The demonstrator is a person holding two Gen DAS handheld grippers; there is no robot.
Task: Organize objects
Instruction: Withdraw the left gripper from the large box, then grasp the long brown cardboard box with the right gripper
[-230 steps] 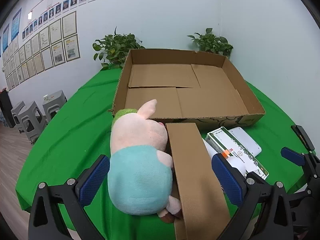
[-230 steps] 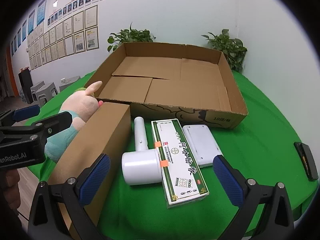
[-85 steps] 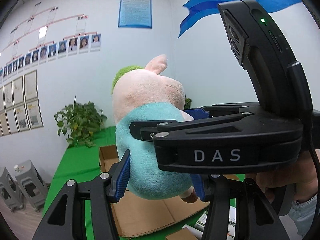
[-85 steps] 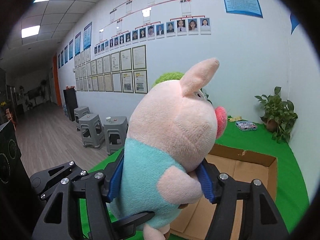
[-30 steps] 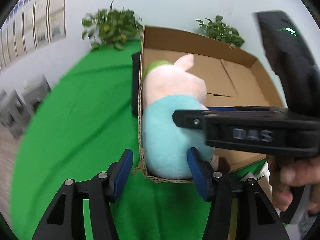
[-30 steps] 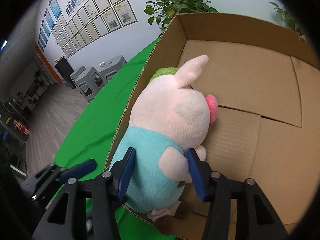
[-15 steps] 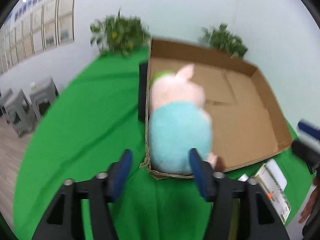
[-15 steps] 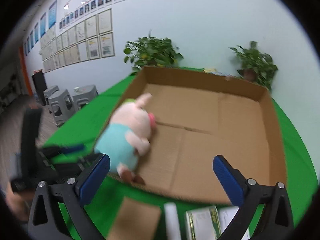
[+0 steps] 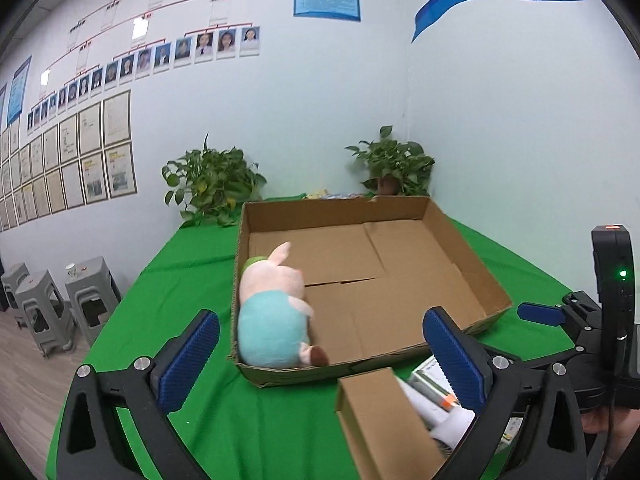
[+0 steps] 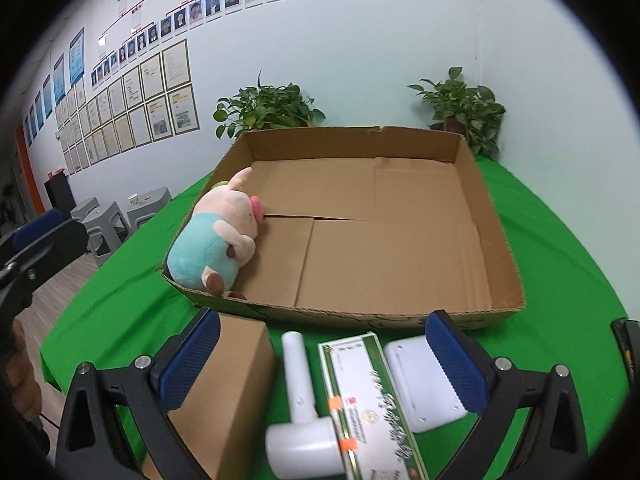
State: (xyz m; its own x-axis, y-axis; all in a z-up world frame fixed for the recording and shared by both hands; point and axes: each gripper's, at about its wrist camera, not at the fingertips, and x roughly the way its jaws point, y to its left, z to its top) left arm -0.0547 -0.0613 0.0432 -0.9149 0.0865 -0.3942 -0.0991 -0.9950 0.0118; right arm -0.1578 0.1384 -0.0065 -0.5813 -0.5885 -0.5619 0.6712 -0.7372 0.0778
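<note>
A pink plush pig in a teal shirt point(image 9: 276, 312) lies in the near left corner of the big open cardboard tray point(image 9: 460, 256); it also shows in the right wrist view point(image 10: 216, 240), inside the tray point(image 10: 496, 240). My left gripper point(image 9: 320, 356) is open and empty, back from the tray's front. My right gripper point(image 10: 320, 360) is open and empty above a brown box point(image 10: 224, 392), a white hair-dryer-like device point(image 10: 300, 412), a green-and-white carton point(image 10: 368, 404) and a white flat device point(image 10: 420, 384).
Green cloth covers the table point(image 10: 568, 264). Two potted plants point(image 10: 268, 108) stand at the back by the wall. Grey stools point(image 9: 52, 300) stand on the floor to the left. A black object point(image 10: 624, 344) lies at the table's right edge.
Both grippers have let go of the plush pig, opened wide and pulled back from the tray. The pig now lies in the tray's near left corner.
</note>
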